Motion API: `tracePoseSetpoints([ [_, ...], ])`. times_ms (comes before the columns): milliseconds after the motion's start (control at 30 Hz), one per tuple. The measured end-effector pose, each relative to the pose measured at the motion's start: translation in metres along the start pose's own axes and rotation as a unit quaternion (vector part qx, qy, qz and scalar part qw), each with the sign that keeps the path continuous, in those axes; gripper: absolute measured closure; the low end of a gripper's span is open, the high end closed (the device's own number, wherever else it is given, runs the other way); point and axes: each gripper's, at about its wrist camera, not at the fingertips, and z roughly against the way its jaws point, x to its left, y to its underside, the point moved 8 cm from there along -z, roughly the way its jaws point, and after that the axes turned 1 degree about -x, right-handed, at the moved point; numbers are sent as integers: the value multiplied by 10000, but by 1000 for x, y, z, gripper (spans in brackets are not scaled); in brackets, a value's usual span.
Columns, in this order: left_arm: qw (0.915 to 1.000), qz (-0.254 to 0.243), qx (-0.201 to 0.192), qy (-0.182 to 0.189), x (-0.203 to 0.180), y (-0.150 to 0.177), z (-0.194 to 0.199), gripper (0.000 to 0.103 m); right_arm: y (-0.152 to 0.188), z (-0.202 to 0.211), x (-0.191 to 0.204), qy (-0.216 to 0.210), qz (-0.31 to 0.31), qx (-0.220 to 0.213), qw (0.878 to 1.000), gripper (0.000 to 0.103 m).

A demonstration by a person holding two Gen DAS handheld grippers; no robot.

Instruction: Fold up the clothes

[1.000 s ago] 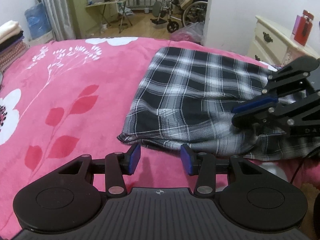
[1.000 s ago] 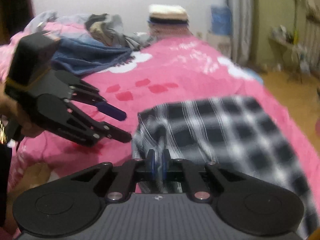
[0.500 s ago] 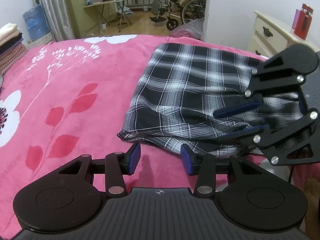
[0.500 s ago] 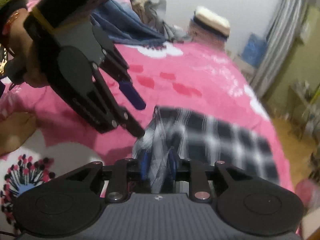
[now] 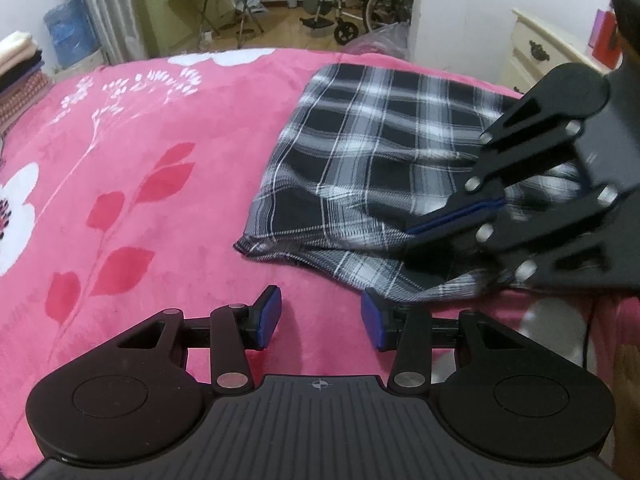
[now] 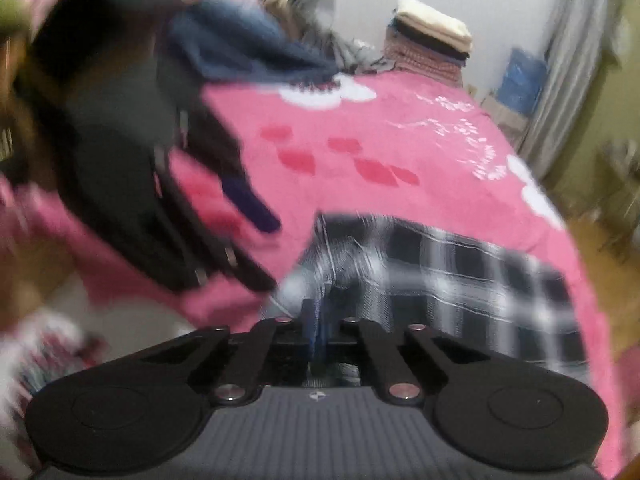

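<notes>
One plaid garment (image 5: 372, 168) lies lengthwise away; right hand-held gripper (image 5: 452, 220) pinches it, left hand-held gripper (image 5: 320, 318) agape.

left gripper (image 5: 321, 316) hangs over pink bedspread (image 5: 132, 168), jaws wide apart, empty. plaid garment (image 5: 360, 176) lies on bedspread; right gripper (image 5: 452, 220) clamped on its near edge, fabric bunched there

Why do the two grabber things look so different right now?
The left gripper has its jaws wide apart with only pink bedspread between them; the right gripper has its jaws pressed together. The left gripper holds nothing, while the right gripper pinches the near edge of the black-and-white plaid garment. The left gripper sits just short of the cloth; the right one is over it. Both are black with blue pads.
</notes>
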Motion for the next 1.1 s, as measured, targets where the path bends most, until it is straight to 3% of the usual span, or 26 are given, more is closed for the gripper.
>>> tracePoseSetpoints([
  [67, 9997, 249, 59, 3, 7, 1, -2, 59, -3, -1, -10, -314, -680, -104, 9971, 101],
  [167, 9982, 599, -43, 95, 14, -5, 1, 59, 2, -11, -25, -781, -1683, -201, 9824, 101],
  [300, 9940, 1050, -211, 231, 23, -14, 5, 59, 13, -15, -32, -1226, -2358, -109, 9640, 98],
  [400, 9892, 1387, -337, 333, 30, -20, 8, 58, 13, 15, -50, -1521, -3095, -542, 9371, 98],
  [467, 9864, 1531, -410, 425, 31, -25, 9, 57, 20, 36, -72, -1528, -3728, -764, 9121, 98],
  [533, 9863, 1494, -435, 544, 24, -29, 7, 55, 33, 47, -85, -1344, -4120, -762, 8980, 98],
  [667, 9905, 1202, -231, 633, 4, -32, -6, 55, 60, 38, -85, -951, -4321, -461, 8956, 98],
  [733, 9942, 943, -64, 505, -3, -28, -12, 55, 66, 26, -73, -960, -4220, -323, 9009, 98],
  [900, 9985, 487, 134, 214, -10, -17, -20, 54, 61, 20, -45, -595, -3209, -129, 9452, 98],
  [1100, 9969, 715, 90, 304, -1, -16, -13, 54, 38, 46, -16, -301, -1682, -429, 9843, 96],
])
